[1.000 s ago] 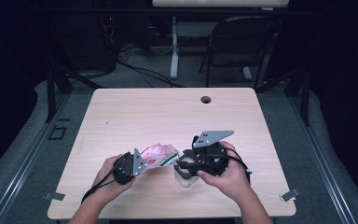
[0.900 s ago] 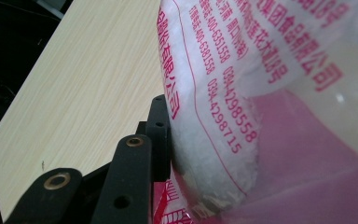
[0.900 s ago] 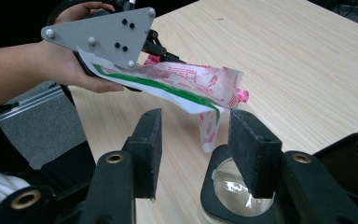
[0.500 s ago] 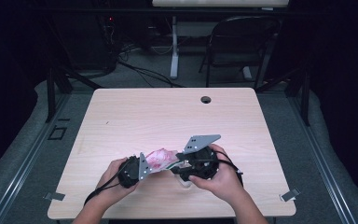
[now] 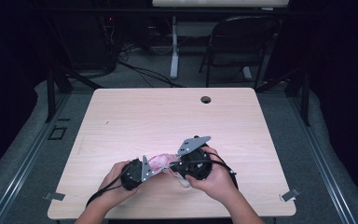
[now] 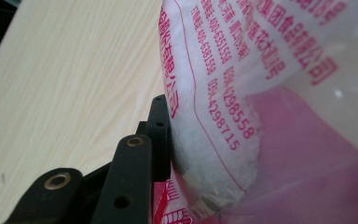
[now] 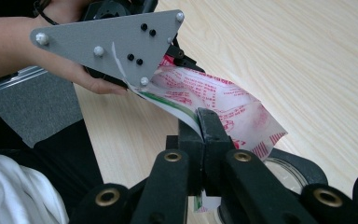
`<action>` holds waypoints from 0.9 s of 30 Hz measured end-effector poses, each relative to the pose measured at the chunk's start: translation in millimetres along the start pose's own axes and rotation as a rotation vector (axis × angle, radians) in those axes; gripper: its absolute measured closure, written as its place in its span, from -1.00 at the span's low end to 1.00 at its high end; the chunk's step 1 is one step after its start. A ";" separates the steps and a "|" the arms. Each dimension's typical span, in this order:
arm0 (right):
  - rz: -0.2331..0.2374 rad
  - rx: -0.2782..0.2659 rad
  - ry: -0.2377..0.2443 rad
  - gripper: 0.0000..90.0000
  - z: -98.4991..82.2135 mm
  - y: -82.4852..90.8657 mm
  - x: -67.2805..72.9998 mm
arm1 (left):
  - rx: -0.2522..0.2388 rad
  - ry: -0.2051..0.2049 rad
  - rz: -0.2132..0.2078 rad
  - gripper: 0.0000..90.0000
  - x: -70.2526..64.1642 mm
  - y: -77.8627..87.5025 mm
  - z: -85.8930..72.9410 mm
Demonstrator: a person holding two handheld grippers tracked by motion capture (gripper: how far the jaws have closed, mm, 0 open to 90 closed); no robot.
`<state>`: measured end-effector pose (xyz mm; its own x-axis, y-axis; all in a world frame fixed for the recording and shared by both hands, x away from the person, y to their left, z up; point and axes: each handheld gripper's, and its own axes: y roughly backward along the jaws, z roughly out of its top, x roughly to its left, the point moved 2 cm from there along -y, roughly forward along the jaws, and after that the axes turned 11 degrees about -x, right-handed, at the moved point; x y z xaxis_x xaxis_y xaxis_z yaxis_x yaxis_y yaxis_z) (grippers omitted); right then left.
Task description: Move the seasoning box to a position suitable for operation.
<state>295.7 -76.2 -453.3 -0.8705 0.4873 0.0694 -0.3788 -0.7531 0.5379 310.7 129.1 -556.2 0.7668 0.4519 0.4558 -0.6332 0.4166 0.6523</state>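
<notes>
1. Right gripper (image 7: 201, 122): jaws pressed together on the edge of a printed pink-and-white plastic bag (image 7: 223, 107).
2. Left gripper (image 7: 121, 42), grey plate uppermost, holds the bag's far end.
3. Bag hangs above the wooden table (image 7: 317, 70).

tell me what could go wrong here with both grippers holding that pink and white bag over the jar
1. The right hand-held gripper pinches only the thin edge of the bag, so the plastic might tear or slip free.
2. The left hand-held gripper grips the filled part; pulling apart could spill the white grains.
3. The jar below might tip if bumped.
</notes>
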 end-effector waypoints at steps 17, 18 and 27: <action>0.011 0.026 -0.016 1.00 -3.1 -5.7 1.9 | -0.084 0.149 -0.089 0.13 -2.8 -17.6 -11.6; 0.011 0.026 -0.016 1.00 -3.1 -5.7 1.9 | -0.084 0.149 -0.089 0.08 -2.8 -17.6 -11.6; 0.013 0.048 -0.008 1.00 -4.4 -9.1 3.4 | -0.146 0.218 -0.099 -0.01 -9.4 -30.7 -17.6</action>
<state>294.9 -69.7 -461.6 -0.8726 0.4813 0.0834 -0.3518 -0.7376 0.5764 321.1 126.0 -591.2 0.7951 0.5559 0.2426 -0.5769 0.5696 0.5854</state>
